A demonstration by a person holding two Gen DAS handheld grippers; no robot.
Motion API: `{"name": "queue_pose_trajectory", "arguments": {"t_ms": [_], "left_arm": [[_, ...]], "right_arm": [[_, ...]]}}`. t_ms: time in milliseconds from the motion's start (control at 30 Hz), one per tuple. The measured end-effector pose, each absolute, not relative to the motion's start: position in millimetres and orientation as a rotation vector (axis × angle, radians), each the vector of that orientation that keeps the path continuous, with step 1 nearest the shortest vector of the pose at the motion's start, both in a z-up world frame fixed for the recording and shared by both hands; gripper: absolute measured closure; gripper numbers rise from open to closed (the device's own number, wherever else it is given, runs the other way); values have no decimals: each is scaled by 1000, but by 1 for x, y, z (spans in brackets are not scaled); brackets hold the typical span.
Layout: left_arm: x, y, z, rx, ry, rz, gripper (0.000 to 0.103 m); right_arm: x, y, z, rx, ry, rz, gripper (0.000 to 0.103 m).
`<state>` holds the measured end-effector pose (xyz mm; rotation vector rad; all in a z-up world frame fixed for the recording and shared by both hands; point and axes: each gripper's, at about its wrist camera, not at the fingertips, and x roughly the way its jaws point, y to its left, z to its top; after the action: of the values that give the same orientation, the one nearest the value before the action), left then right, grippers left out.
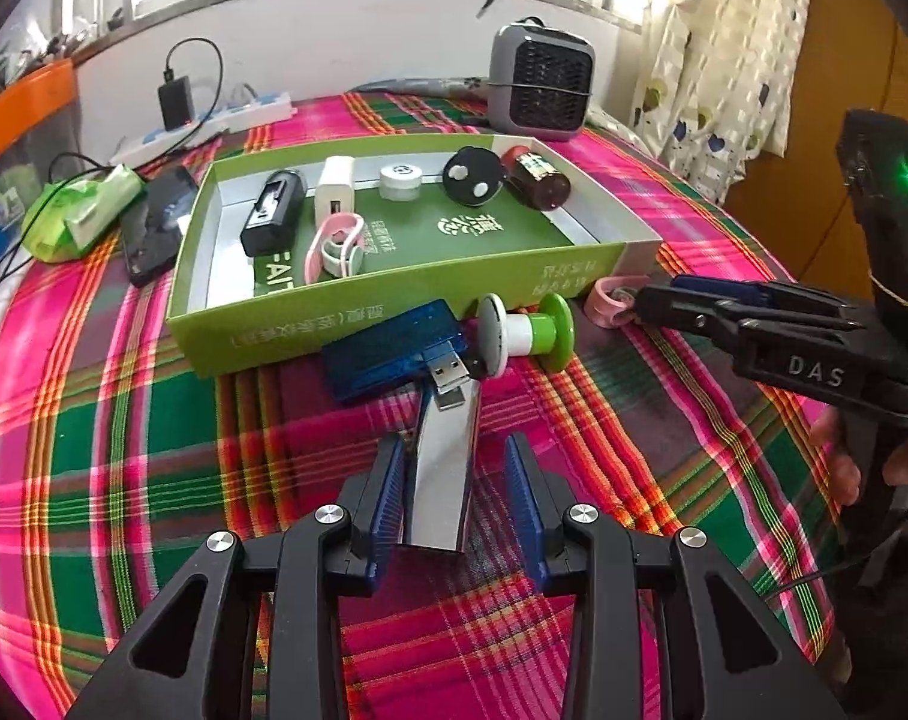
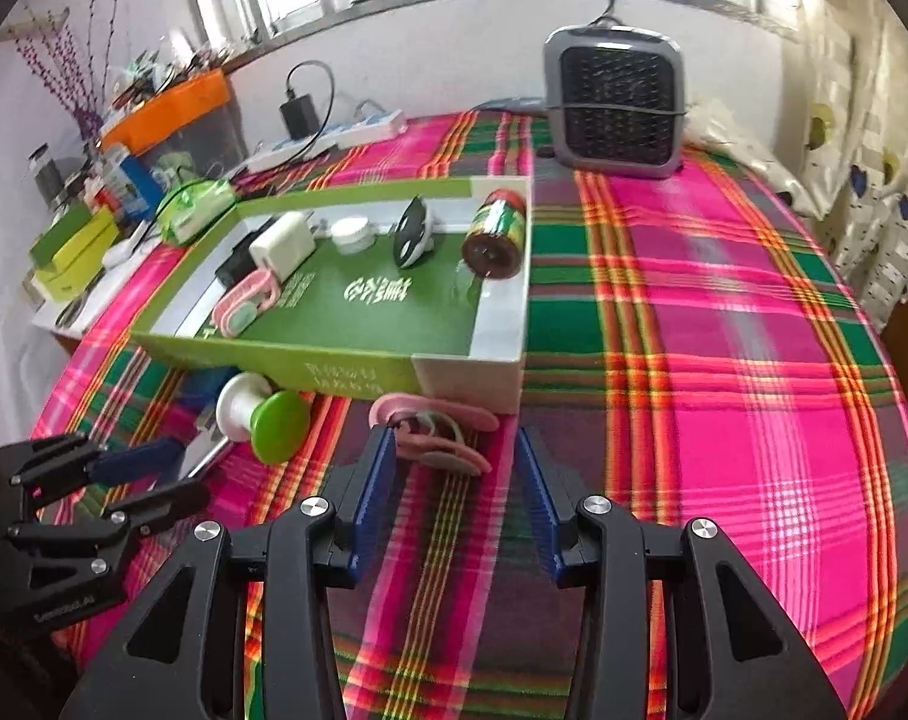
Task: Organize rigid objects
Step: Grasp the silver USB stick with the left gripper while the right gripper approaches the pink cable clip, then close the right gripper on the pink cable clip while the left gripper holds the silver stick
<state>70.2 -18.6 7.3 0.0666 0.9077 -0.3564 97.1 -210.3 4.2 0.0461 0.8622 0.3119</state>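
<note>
Left gripper (image 1: 456, 495) spread wide, shiny silver USB stick (image 1: 444, 468) lying between its blue pads on the plaid cloth (image 1: 604, 420); right gripper (image 2: 452, 495) likewise spread, pink plastic clip (image 2: 439, 435) just ahead, beside the green cardboard tray (image 2: 358, 369).

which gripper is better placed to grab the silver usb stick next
Left. The left gripper is open with the silver usb stick lying between its fingers, so it likely only needs to close. The right gripper is open over by the pink clip, away from the stick.
</note>
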Motion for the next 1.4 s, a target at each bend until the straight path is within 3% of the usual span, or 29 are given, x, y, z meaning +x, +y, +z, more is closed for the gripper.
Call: {"name": "queue_pose_trajectory", "arguments": {"t_ms": [200, 767, 1400], "left_arm": [[65, -22, 8, 82, 905, -365, 80], [30, 3, 7, 30, 910, -322, 81], [14, 24, 7, -5, 918, -298, 81]], "right_arm": [[92, -205, 2, 49, 882, 390, 60], [85, -200, 9, -49, 828, 380, 60], [102, -181, -4, -137, 899, 464, 60]]}}
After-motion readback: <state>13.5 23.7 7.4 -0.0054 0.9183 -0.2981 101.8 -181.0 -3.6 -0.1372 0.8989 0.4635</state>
